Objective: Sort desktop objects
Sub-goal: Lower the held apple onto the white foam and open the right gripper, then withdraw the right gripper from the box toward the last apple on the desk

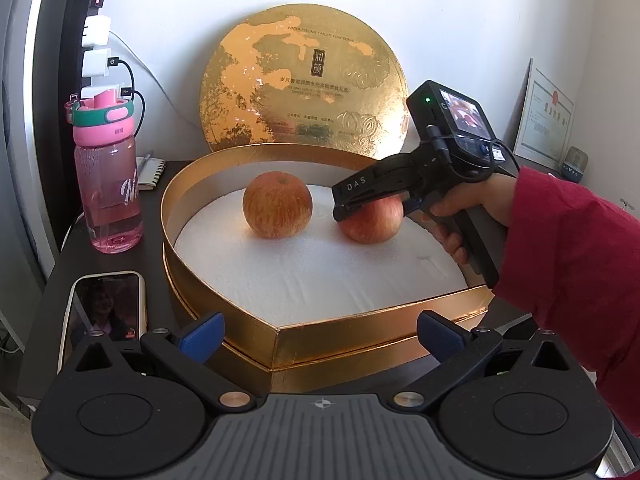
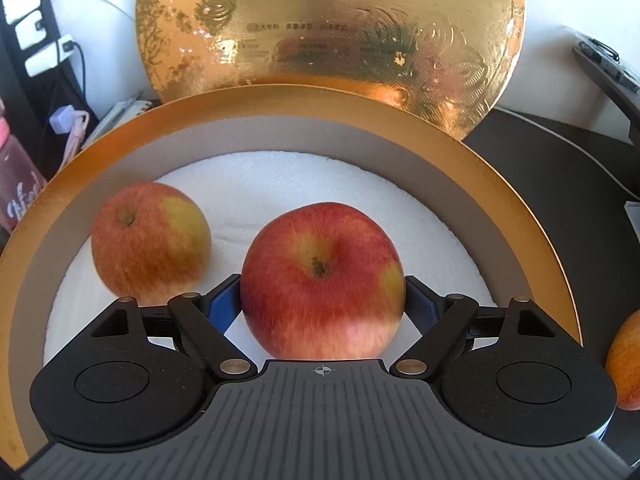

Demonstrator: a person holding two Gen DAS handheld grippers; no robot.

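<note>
Right claw [image 2: 323, 300]: closed about a red apple [image 2: 322, 280], one blue pad [image 2: 224, 300] pressed to each flank. The apple is held inside the gold box [image 2: 280, 100], at or just above its white foam liner [image 2: 256, 184]; contact with the liner cannot be told. In the left wrist view the same claw [image 1: 370, 210] is seen gripped by a hand [image 1: 468, 208] in a red sleeve [image 1: 572, 280], reaching in from the right.

Left claw [image 1: 320, 330]: spread wide, nothing held, nothing touched; it is poised before the near corner of the box [image 1: 276, 330].

Apples, three counted:
- one in the right claw;
- one paler, yellow-patched apple [image 2: 150, 240] resting on the foam to the left of the first, apart from it;
- one partly seen apple [image 2: 624, 360] outside the box at the right edge of the right wrist view.

Boxes, one: gold-walled, set on the dark table [image 1: 116, 264]. Lids, one: a round gold lid [image 1: 304, 80] stood upright against the wall behind the box.

Other items, one of each, left of the box: a pink water bottle [image 1: 106, 184]; a phone [image 1: 106, 308] lying flat; a notepad [image 1: 150, 174]. A power strip [image 1: 94, 32] with white chargers plugged in is seen beyond the bottle.
</note>
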